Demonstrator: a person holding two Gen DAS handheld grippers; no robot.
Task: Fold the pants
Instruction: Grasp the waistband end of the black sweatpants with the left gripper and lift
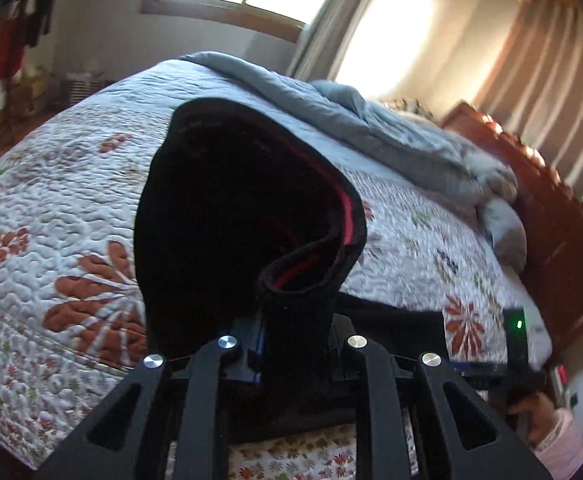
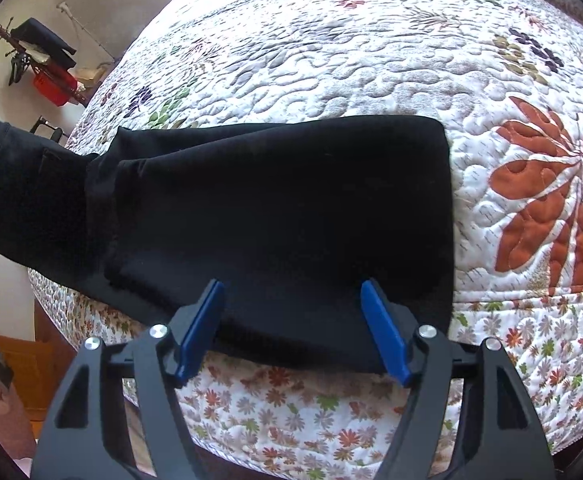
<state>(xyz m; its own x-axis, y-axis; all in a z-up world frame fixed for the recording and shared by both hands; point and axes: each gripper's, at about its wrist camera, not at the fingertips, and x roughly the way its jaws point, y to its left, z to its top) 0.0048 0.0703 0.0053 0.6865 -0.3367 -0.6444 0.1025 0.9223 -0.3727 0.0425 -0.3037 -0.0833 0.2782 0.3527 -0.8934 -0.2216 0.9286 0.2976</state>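
Black pants point(image 2: 275, 208) lie across the flowered quilt point(image 2: 331, 64), their folded edge to the right. My right gripper point(image 2: 291, 286) hovers over their near edge at the bed's front, open, blue pads point(image 2: 199, 332) wide apart and not pressing. At the left the pants' other end point(image 2: 19, 184) rises off the bed. In the left wrist view my left gripper point(image 1: 295, 320) is shut on that raised end, black cloth with a red inner stripe point(image 1: 243, 208); the cloth hides its fingertips.
A grey blanket point(image 1: 391, 136) is bunched along the far side of the bed, by a wooden headboard point(image 1: 563, 240). A person's hand with a pink sleeve point(image 1: 547, 420) shows at lower right. A coat stand with clothes point(image 2: 47, 60) stands beyond the bed's left corner.
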